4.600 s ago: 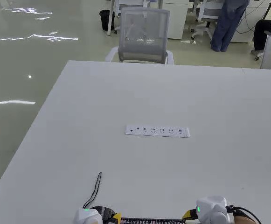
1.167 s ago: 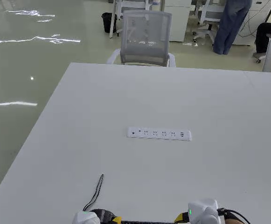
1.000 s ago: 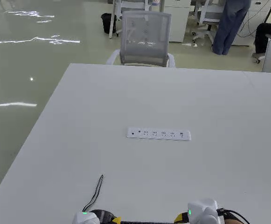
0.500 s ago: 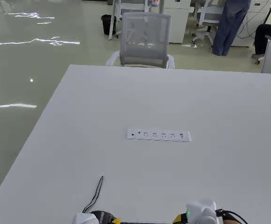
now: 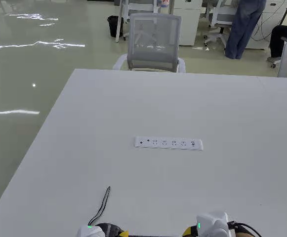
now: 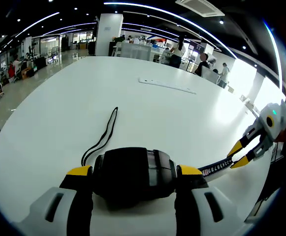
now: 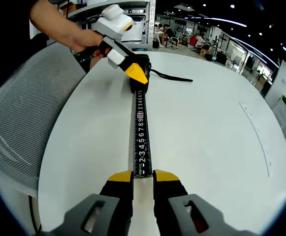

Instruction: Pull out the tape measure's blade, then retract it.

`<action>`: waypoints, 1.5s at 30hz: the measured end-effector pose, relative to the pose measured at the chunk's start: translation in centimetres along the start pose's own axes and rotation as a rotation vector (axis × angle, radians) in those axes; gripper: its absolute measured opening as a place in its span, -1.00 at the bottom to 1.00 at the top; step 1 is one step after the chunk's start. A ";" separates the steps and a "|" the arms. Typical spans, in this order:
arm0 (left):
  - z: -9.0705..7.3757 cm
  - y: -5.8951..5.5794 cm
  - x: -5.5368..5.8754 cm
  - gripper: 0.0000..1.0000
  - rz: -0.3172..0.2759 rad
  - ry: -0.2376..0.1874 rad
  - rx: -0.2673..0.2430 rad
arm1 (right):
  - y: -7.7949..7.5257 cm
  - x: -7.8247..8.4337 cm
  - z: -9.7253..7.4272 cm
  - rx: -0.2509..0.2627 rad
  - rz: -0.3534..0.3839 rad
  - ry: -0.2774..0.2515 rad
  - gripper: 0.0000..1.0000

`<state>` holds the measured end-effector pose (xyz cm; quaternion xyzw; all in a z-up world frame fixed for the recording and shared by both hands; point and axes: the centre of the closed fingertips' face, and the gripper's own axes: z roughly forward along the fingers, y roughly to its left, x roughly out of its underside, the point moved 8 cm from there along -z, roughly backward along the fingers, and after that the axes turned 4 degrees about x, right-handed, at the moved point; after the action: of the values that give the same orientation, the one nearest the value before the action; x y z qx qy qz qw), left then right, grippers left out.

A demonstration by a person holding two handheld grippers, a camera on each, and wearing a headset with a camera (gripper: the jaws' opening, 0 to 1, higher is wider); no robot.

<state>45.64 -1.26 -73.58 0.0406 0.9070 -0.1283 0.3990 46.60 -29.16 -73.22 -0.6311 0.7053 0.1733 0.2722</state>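
The person's left hand (image 7: 81,37) reaches in low over the near edge of the white table (image 5: 133,108). It holds the left gripper (image 6: 134,171), whose jaws are pressed against both sides of the black tape measure (image 6: 133,164). The tape measure sits right at that near edge.

The right gripper (image 7: 143,176) is off to its right, also low and level. Its jaws are pinched on the tip of the blade (image 7: 142,132).

The blade is drawn out and runs straight between the two grippers along the near edge, numbers up and free end pointing to the person's right. It lies close over the tabletop; I can't tell whether it touches.

A black strap (image 6: 102,137) trails from the tape measure out across the table. Farther out lies a white power strip (image 5: 168,143), roughly parallel to the blade. A grey mesh chair (image 5: 153,37) stands at the far side.
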 end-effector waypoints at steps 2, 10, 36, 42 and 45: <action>0.0 0.0 0.0 0.30 -0.002 0.000 0.001 | 0.0 0.0 0.1 -0.002 -0.001 0.000 -0.73; 0.1 0.1 0.0 0.30 0.000 0.002 0.001 | 0.0 -0.1 0.4 -0.003 0.000 -0.004 -0.73; 0.1 0.3 0.0 0.30 -0.009 0.003 0.009 | 0.0 -1.1 1.2 -0.011 -0.004 -0.016 -0.73; 0.0 0.3 -0.1 0.30 -0.012 0.002 0.011 | 0.0 -1.3 1.3 -0.013 -0.005 -0.016 -0.73; 0.0 0.3 -0.1 0.30 -0.012 0.004 0.011 | -0.1 -1.4 1.3 -0.012 -0.008 -0.015 -0.73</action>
<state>45.76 -0.94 -73.58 0.0375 0.9072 -0.1359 0.3963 46.94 -27.26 -73.37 -0.6343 0.6996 0.1813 0.2746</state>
